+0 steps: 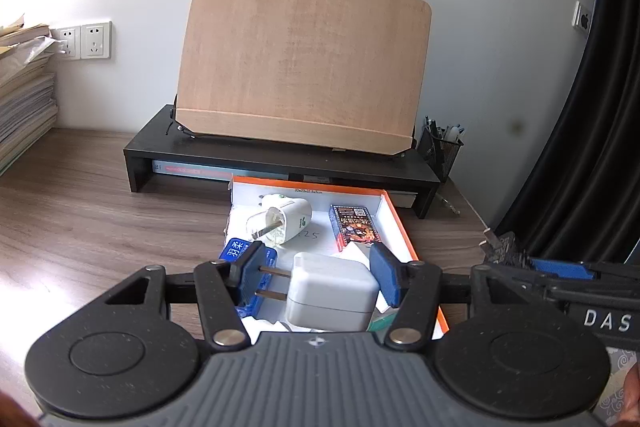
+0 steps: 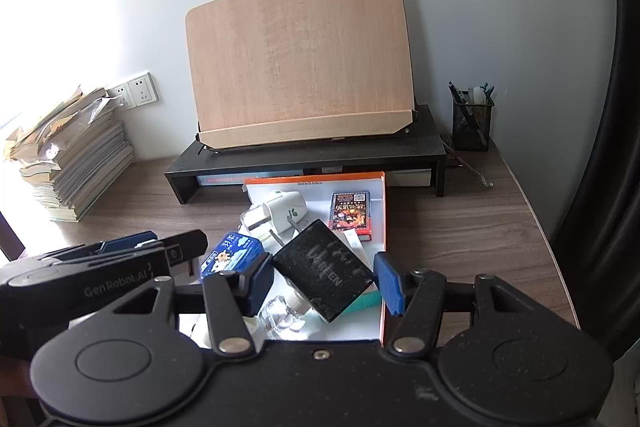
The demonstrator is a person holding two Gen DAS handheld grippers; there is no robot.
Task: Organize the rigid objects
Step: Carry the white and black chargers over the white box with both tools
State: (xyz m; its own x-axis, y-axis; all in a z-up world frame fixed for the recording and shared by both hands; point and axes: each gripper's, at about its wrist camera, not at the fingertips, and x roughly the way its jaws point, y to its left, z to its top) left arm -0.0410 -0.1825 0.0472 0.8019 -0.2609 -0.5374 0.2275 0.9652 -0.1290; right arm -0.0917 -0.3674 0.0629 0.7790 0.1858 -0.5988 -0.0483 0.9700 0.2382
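Left gripper [image 1: 318,275] fingers clamp the white cube charger [image 1: 332,293]; right gripper [image 2: 322,281] fingers clamp the black rectangular charger [image 2: 324,269]. Both hover over the orange-rimmed shallow box [image 1: 404,227], likely for sorted placement.

Glossy white plastic charger [image 1: 334,291] (metal prongs); wood-grain desk [image 1: 100,195].

On the wood-grain desk [image 2: 460,227] we see a tilted wooden book stand [image 2: 300,59] atop a black monitor riser [image 2: 312,157], a mesh pen holder [image 2: 472,125] to its right, and a stack of papers [image 2: 76,167] below white wall sockets [image 2: 136,93].
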